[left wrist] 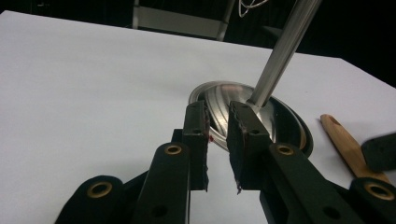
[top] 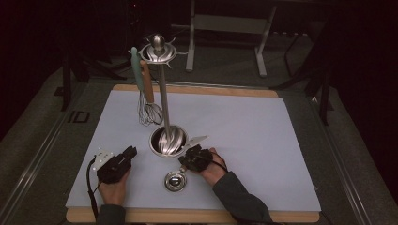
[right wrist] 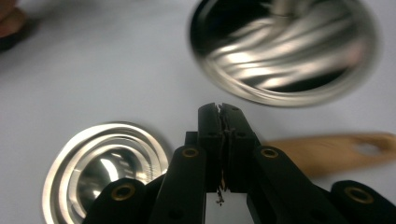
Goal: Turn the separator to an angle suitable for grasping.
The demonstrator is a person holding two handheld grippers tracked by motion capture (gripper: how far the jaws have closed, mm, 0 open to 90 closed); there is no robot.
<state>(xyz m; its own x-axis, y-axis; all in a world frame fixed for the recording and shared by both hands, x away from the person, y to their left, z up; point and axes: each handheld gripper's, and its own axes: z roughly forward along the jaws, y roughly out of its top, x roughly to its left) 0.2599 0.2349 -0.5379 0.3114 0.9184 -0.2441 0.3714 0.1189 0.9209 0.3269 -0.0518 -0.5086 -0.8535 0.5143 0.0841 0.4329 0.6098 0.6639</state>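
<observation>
Right gripper [right wrist: 223,112] looks clenched, apparently on a wooden handle [right wrist: 327,151]; left gripper [left wrist: 218,126] hangs released beside the stand's bowl [left wrist: 275,112].

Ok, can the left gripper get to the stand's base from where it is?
Probably yes. The left gripper is open and points at the base, with just bare mat between them.
</observation>
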